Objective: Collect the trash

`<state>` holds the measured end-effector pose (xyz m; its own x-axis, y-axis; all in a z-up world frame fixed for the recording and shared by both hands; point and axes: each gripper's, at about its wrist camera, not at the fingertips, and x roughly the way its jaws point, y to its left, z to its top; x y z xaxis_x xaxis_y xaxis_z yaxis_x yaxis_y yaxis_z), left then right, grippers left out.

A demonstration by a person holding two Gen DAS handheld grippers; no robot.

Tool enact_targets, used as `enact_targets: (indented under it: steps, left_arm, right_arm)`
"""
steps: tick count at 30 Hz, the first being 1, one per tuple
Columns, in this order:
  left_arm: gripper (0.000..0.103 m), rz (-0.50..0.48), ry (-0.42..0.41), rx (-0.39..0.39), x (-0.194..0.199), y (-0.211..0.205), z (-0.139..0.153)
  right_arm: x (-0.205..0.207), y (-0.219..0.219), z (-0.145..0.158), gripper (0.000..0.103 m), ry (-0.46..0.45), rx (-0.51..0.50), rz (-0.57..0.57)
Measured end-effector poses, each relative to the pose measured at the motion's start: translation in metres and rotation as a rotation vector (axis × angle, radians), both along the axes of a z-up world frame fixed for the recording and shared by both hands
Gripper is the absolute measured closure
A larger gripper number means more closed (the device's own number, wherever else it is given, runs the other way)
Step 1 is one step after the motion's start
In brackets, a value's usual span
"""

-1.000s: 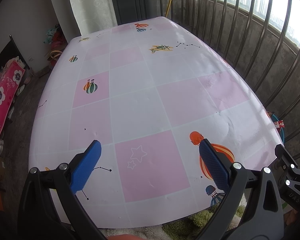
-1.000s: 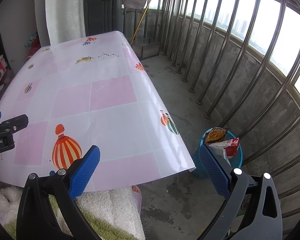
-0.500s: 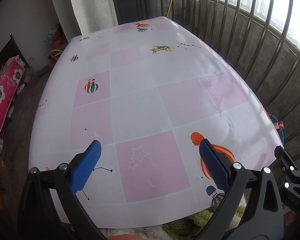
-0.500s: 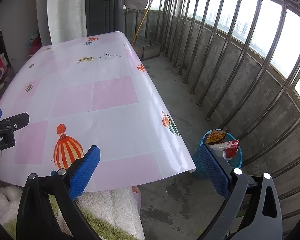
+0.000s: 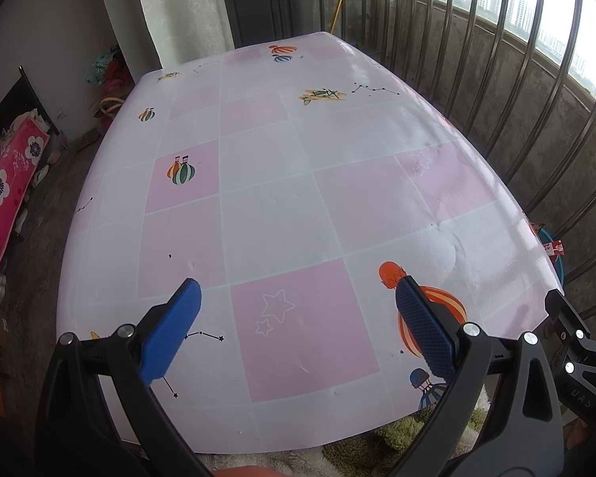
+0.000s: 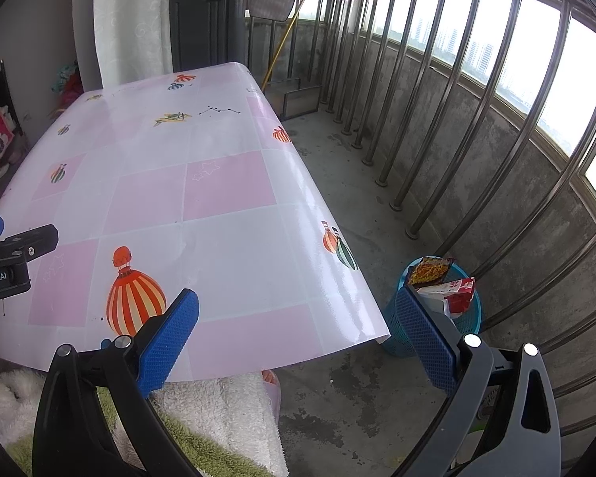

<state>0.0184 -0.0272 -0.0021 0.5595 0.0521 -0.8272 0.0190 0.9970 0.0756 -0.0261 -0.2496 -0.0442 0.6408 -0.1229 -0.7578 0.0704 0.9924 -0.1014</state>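
A blue mesh bin (image 6: pixel 467 318) stands on the concrete floor right of the table, holding an orange snack packet (image 6: pixel 429 270) and a red and white wrapper (image 6: pixel 459 294). Its rim and the wrapper (image 5: pixel 554 247) peek past the table's right edge in the left wrist view. My left gripper (image 5: pixel 298 310) is open and empty above the near part of the pink and white checked tablecloth (image 5: pixel 282 206). My right gripper (image 6: pixel 298 318) is open and empty over the table's near right corner, the bin behind its right finger. I see no trash on the tablecloth.
Steel railing bars (image 6: pixel 476 127) on a concrete wall run along the right. A fluffy white and green towel (image 6: pixel 218 417) lies under the table's near edge. A pink floral mat (image 5: pixel 0 198) lies on the left floor. A dark cabinet (image 6: pixel 206 28) and curtain stand behind.
Both grippers stay open and empty. The right wrist view has shifted slightly back and up; the left has barely moved.
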Motion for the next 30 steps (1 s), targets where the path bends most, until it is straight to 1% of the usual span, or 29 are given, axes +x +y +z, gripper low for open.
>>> enact_targets:
  steps: [30]
  left_arm:
    - [0.009,-0.007,0.018,-0.002,-0.0013,-0.0007,-0.0056]
  right_arm:
    - [0.0001,0.0002,-0.0007,0.007,0.004,0.004,-0.001]
